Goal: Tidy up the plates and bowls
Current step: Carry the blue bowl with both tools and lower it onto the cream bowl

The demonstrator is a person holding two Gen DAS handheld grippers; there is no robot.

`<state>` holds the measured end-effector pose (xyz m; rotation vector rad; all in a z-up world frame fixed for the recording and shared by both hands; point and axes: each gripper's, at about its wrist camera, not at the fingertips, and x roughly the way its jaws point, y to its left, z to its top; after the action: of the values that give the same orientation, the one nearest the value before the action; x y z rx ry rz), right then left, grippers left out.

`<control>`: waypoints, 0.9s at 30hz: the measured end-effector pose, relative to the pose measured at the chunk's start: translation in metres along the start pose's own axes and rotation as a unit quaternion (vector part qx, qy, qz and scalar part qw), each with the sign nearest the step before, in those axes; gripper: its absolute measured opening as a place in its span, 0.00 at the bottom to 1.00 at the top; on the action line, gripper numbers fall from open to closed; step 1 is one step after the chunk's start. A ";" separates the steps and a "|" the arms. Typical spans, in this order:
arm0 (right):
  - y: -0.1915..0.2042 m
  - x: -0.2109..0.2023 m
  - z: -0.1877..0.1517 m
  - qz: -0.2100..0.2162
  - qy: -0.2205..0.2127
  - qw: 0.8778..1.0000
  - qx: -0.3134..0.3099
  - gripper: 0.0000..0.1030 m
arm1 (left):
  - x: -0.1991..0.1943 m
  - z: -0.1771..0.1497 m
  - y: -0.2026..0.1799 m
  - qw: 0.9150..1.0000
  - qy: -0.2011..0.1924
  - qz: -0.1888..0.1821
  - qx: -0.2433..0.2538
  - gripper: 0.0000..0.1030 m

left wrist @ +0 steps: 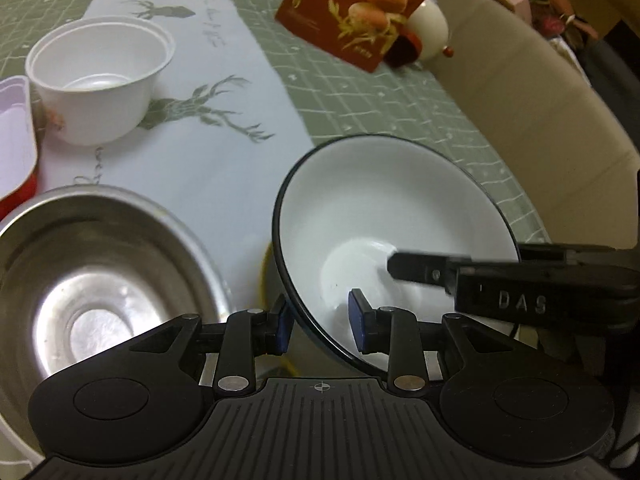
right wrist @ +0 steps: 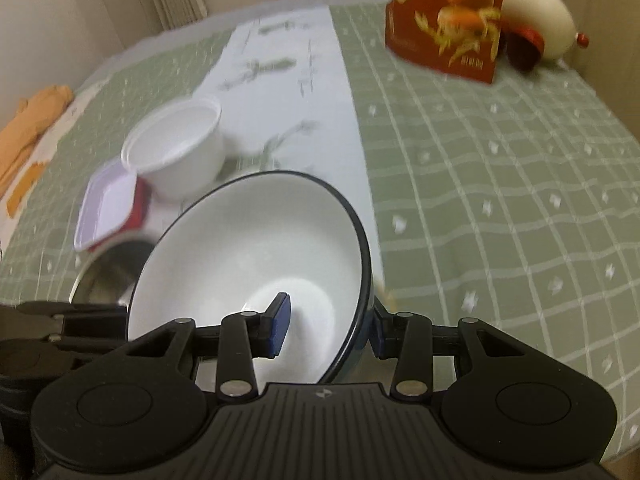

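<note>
The left tool [left wrist: 322,326] and right tool [right wrist: 328,330] each straddle the rim of the white bowl [left wrist: 384,216] — one pad inside, one outside, on opposite sides — though whether either is clenched I cannot tell. The bowl sits tilted above the counter [right wrist: 500,184]. Just beside it lies a steel bowl [left wrist: 88,280]; beyond that, a white plastic bowl [left wrist: 100,76] and a red-edged tray [right wrist: 110,204].

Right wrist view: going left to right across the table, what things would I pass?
Orange cloth → lavender square dish → white plastic bowl → dark-rimmed white bowl held over the table → red snack bag → cream rounded ornament.
</note>
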<state>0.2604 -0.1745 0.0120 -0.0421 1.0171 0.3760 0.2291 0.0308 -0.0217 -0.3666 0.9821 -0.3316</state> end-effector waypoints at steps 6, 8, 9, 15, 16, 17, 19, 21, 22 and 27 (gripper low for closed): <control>-0.002 0.015 -0.015 0.007 0.030 0.999 0.018 0.40 | -0.006 -0.003 0.001 1.000 -0.011 0.005 0.006 0.31; -0.003 0.018 -0.015 0.007 0.033 0.999 0.021 0.40 | -0.003 -0.003 -0.001 1.000 -0.010 0.007 0.009 0.31; -0.004 0.019 -0.016 0.006 0.034 0.999 0.021 0.40 | -0.002 -0.004 -0.002 1.000 -0.008 0.008 0.010 0.31; -0.011 0.027 -0.020 0.010 0.041 0.999 0.027 0.40 | 0.002 -0.007 -0.005 1.000 -0.003 0.018 0.021 0.32; -0.012 0.027 -0.020 0.014 0.041 0.999 0.028 0.40 | 0.001 -0.007 -0.005 1.000 -0.002 0.018 0.021 0.32; -0.012 0.027 -0.021 0.015 0.040 0.999 0.029 0.40 | 0.001 -0.007 -0.005 1.000 -0.002 0.018 0.021 0.32; -0.012 0.026 -0.022 0.016 0.038 0.999 0.026 0.40 | 0.001 -0.008 -0.005 1.000 -0.003 0.019 0.022 0.31; -0.011 0.026 -0.023 0.016 0.038 0.999 0.022 0.40 | 0.001 -0.008 -0.005 1.000 -0.002 0.018 0.023 0.31; -0.011 0.026 -0.023 0.015 0.039 0.999 0.020 0.40 | 0.001 -0.009 -0.005 1.000 -0.002 0.018 0.022 0.31; -0.009 0.025 -0.022 0.015 0.046 0.999 0.014 0.40 | 0.000 -0.009 -0.005 1.000 0.000 0.015 0.023 0.32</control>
<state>0.2569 -0.1805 -0.0214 -0.0191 1.1152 0.3890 0.2205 0.0255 -0.0240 -0.3099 0.9784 -0.3259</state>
